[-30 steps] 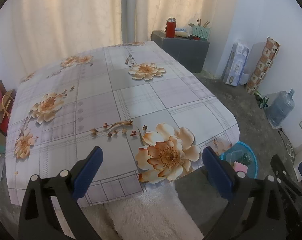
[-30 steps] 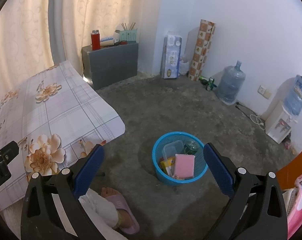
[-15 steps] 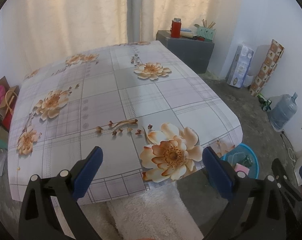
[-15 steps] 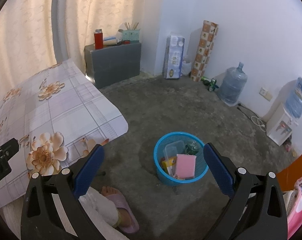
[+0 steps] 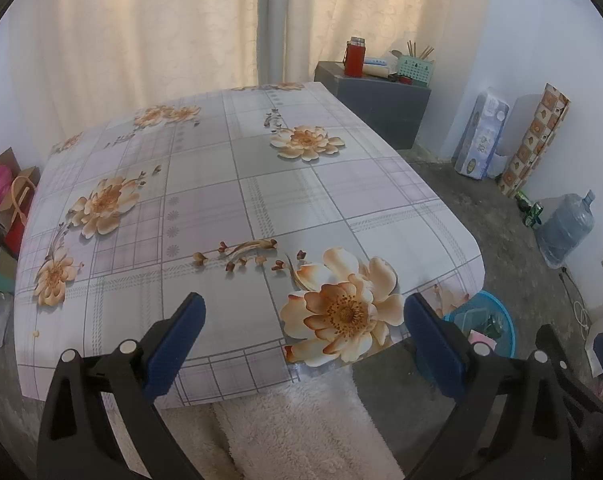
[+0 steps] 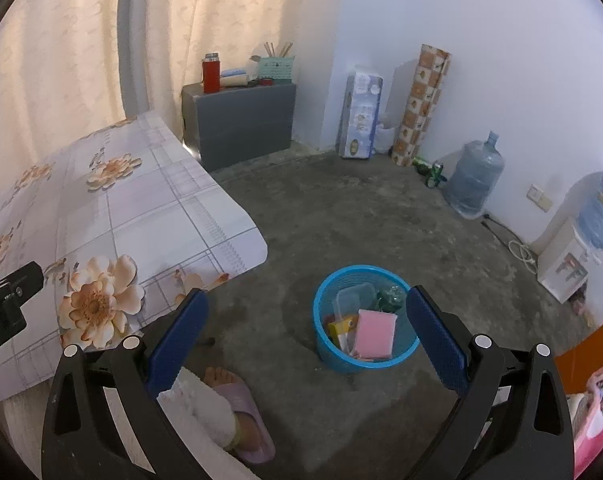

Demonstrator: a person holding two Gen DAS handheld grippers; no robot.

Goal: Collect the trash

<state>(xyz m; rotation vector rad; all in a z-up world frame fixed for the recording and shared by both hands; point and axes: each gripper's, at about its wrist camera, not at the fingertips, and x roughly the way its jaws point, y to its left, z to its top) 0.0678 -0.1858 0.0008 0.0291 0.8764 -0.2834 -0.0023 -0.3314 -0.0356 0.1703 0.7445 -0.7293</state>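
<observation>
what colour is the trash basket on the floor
Bright blue, a mesh-sided basket; clearest in the right wrist view.

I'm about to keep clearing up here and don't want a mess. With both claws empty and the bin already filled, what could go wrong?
The round blue mesh plastic bin is already crowded: the flat pink sponge-like pad leans near its rim, so more trash may slide out. The bin stands close to the person's foot in a lilac slipper, so a step could tip it. The open right claw hangs directly above it.
</observation>
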